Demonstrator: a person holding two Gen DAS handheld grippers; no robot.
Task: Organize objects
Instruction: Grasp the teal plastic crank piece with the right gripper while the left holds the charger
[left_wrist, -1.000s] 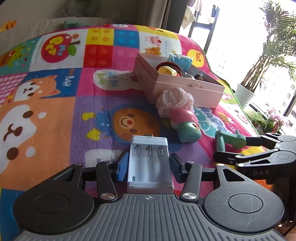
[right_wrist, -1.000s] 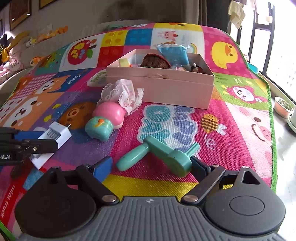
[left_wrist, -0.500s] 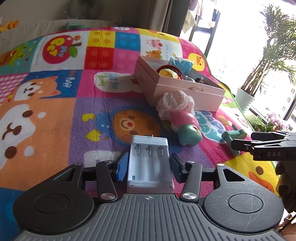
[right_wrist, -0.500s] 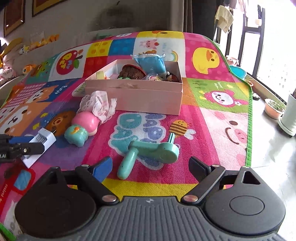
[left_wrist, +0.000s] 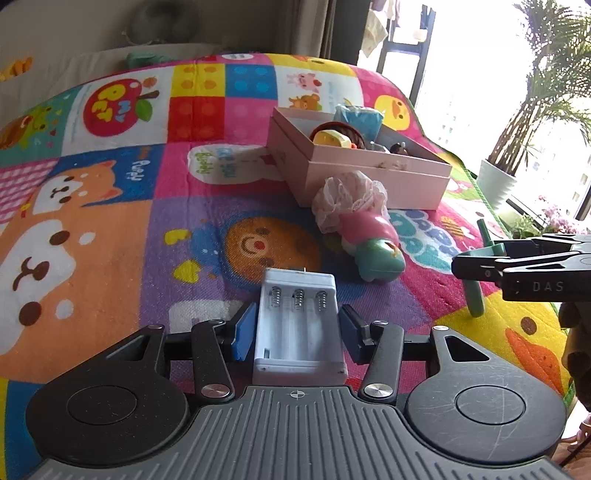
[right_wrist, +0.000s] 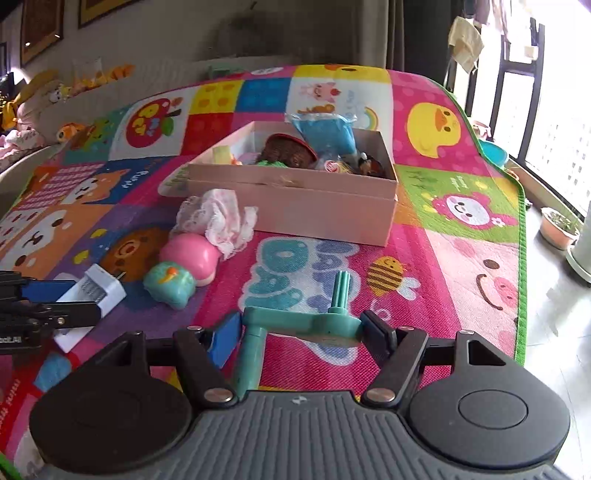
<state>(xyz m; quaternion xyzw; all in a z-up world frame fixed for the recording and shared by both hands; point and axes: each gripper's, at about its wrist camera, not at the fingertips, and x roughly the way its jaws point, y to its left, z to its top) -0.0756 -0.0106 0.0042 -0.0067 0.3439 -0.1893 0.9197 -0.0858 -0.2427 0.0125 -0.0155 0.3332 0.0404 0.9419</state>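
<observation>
My left gripper (left_wrist: 297, 330) is shut on a white battery holder (left_wrist: 299, 328), held low over the play mat; it also shows in the right wrist view (right_wrist: 94, 295). My right gripper (right_wrist: 303, 332) is shut on a teal crank handle (right_wrist: 299, 326) and holds it above the mat; the handle hangs down from the fingers in the left wrist view (left_wrist: 474, 291). A pink box (right_wrist: 295, 201) holding several toys stands on the mat ahead. A pink and teal doll with a lace bonnet (right_wrist: 192, 258) lies in front of the box.
The colourful play mat (right_wrist: 461, 258) covers the floor; its green edge (right_wrist: 521, 258) runs along the right, with bare floor and plant pots (right_wrist: 557, 227) beyond. Stuffed toys (right_wrist: 74, 85) line the back left wall.
My right gripper pulled back, then closed on the teal crank handle and lifted it off the mat. My left gripper stayed shut on the battery holder, barely moving.
</observation>
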